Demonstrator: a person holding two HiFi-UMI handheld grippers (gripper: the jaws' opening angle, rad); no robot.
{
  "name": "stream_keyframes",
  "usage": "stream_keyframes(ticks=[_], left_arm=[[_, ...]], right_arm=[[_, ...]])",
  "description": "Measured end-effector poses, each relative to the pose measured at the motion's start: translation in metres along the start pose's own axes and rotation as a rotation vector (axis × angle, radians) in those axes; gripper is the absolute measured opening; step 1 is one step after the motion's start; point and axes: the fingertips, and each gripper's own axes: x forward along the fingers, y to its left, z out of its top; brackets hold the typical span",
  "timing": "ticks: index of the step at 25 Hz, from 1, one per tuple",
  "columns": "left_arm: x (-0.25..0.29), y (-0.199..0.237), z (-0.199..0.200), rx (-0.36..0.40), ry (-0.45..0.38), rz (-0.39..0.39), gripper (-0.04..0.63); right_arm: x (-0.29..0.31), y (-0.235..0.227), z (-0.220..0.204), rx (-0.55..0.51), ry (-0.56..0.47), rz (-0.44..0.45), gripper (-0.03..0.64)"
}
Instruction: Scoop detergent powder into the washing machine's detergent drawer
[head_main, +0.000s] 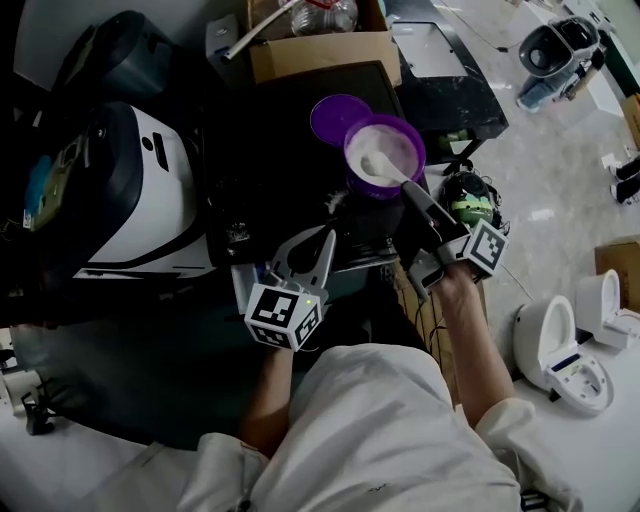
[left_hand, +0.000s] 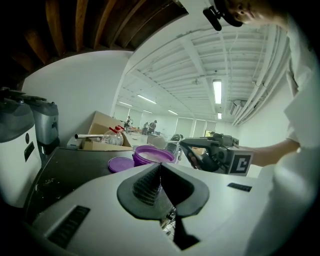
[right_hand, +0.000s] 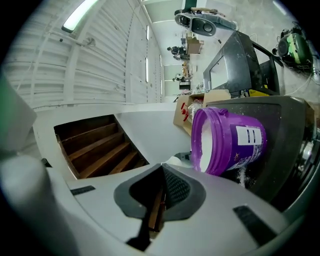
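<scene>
Spreading across the middle of the head view was a dark, flat machine top (head_main: 270, 170), matte and dusted with white specks. To its left sat a rounded, glossy white-and-black appliance (head_main: 150, 200), and behind it an open brown cardboard box (head_main: 320, 50).

A round purple plastic tub (head_main: 385, 152) stood on the dark top, open and filled with white detergent powder (head_main: 392, 148). Its flat purple lid (head_main: 338, 118) lay just beside it, on the far left side. The tub carried a white label (right_hand: 248, 136) whose print was too small to read. Spilled powder grains (right_hand: 242, 175) lay at the tub's base.

The right gripper (head_main: 408, 190) reached over the tub's near rim, its jaws pinched on the slim handle of a scoop (head_main: 378, 165) whose pale bowl rested in the powder. In the right gripper view that handle looked like a thin brown strip.

The left gripper (left_hand: 160, 167) hovered near the machine's front edge, apart from the tub, its ridged dark jaws pressed together with nothing between them.
</scene>
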Motion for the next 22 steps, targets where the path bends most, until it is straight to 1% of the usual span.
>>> stream_keyframes(ticks=[6, 16, 22], left_arm=[[-0.028, 0.013, -0.004, -0.013, -0.017, 0.037, 0.020], [-0.081, 0.042, -0.012, -0.041, -0.046, 0.137, 0.020], [-0.113, 0.059, -0.022, -0.085, -0.059, 0.201, 0.020]], right_arm=[[0.008, 0.006, -0.034, 0.004, 0.061, 0.023, 0.006], [0.034, 0.014, -0.104, 0.020, 0.208, 0.074, 0.006], [0.045, 0.013, -0.144, 0.045, 0.300, 0.088, 0.006]])
